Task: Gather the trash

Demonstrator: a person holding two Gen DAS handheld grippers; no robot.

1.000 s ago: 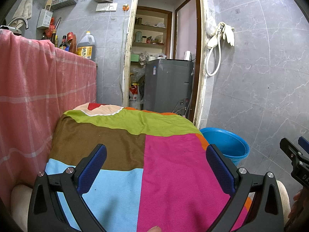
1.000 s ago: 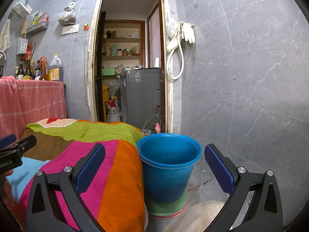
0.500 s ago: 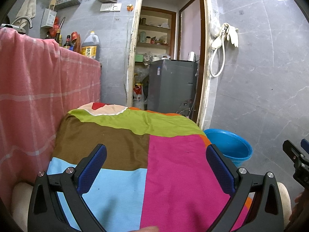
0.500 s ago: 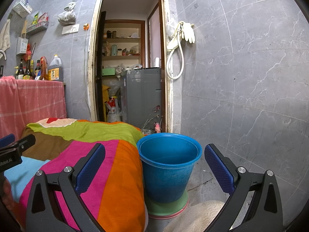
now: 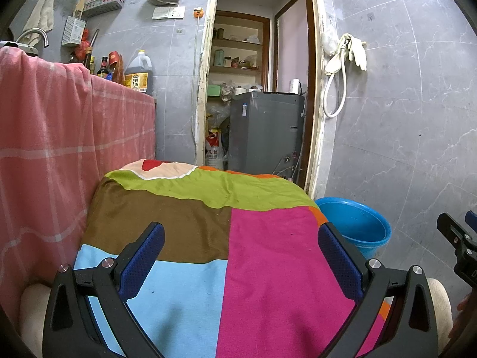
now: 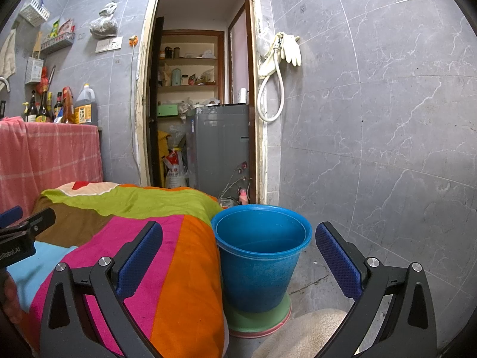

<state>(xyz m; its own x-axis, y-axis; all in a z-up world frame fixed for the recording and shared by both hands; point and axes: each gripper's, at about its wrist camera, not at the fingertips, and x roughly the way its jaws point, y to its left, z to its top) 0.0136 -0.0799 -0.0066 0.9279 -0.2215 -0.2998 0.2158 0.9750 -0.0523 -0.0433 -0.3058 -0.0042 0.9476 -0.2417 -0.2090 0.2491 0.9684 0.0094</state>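
A blue bucket [image 6: 259,256] stands on the floor on a green lid, right of a low table under a patchwork cloth [image 5: 226,256]. The bucket also shows in the left wrist view [image 5: 354,223]. No trash shows on the cloth. My left gripper [image 5: 241,253] is open and empty over the cloth. My right gripper [image 6: 238,253] is open and empty, facing the bucket. Each gripper shows at the edge of the other's view: the right one in the left wrist view [image 5: 459,247], the left one in the right wrist view [image 6: 21,232].
A counter draped in pink cloth [image 5: 59,137] with bottles and an oil jug [image 5: 138,73] stands at left. A doorway behind holds a grey washing machine [image 5: 265,131] and shelves. Grey tiled wall with a hose and gloves [image 6: 280,59] is at right. A beige cushion [image 6: 304,334] lies at bottom.
The left wrist view has shifted slightly, so the scene sits a little further right and the table a little lower. The right wrist view is unchanged. Both grippers stay open.
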